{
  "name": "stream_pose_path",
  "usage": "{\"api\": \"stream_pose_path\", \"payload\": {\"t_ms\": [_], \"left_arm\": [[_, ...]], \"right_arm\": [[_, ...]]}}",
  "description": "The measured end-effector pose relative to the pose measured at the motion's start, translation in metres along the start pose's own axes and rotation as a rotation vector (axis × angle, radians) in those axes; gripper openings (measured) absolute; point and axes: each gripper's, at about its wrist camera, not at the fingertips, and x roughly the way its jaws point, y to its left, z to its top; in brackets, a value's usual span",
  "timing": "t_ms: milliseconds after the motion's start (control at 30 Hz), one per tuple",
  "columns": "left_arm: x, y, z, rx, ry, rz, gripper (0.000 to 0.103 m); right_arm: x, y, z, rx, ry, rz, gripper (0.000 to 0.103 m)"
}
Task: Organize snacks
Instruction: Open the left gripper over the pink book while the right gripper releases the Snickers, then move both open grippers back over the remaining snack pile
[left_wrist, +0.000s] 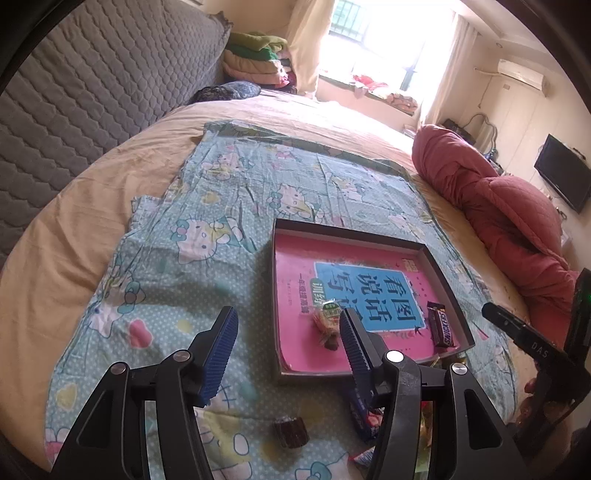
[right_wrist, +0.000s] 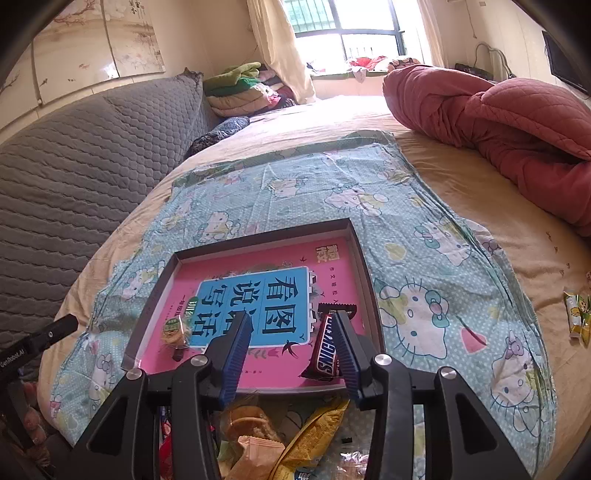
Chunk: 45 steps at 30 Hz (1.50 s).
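A shallow dark tray (left_wrist: 448, 273) (right_wrist: 364, 258) with a pink book cover as its floor lies on the Hello Kitty cloth. In it are a Snickers bar (left_wrist: 440, 325) (right_wrist: 325, 349) and a clear-wrapped candy with a green label (left_wrist: 327, 317) (right_wrist: 173, 330). My left gripper (left_wrist: 288, 332) is open and empty, above the cloth at the tray's near left corner. My right gripper (right_wrist: 293, 328) is open and empty above the tray's near edge, its right finger beside the Snickers. A pile of snacks (right_wrist: 280, 439) lies below the right gripper. A brown candy (left_wrist: 291, 432) and a blue packet (left_wrist: 364, 417) lie under the left gripper.
A rolled red quilt (right_wrist: 498, 122) (left_wrist: 498, 206) lies at the right of the bed. A grey quilted headboard (left_wrist: 92, 85) is at the left. Yellow-green packets (right_wrist: 578, 317) lie at the far right on the sheet. The right gripper's body shows in the left wrist view (left_wrist: 535, 347).
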Motion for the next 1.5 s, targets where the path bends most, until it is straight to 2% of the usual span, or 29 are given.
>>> {"api": "stream_pose_path", "payload": {"t_ms": [333,633,1300,1500], "left_arm": [[-0.007,-0.015,-0.02,0.045,0.018,0.017,0.06],[-0.014,-0.033,-0.037,0.093,0.04,-0.004,0.06],[-0.014,-0.059,-0.064,0.159,0.097,-0.017,0.06],[-0.008,-0.071,-0.074,0.2,0.139,-0.05,0.06]], "right_arm": [[-0.022,0.003,-0.003,-0.024,-0.021,0.023,0.049],[-0.033,0.008,-0.009,-0.026,-0.016,0.065,0.049],[-0.043,0.031,-0.037,-0.09,0.041,0.114,0.049],[-0.046,0.036,-0.055,-0.114,0.076,0.118,0.049]]}}
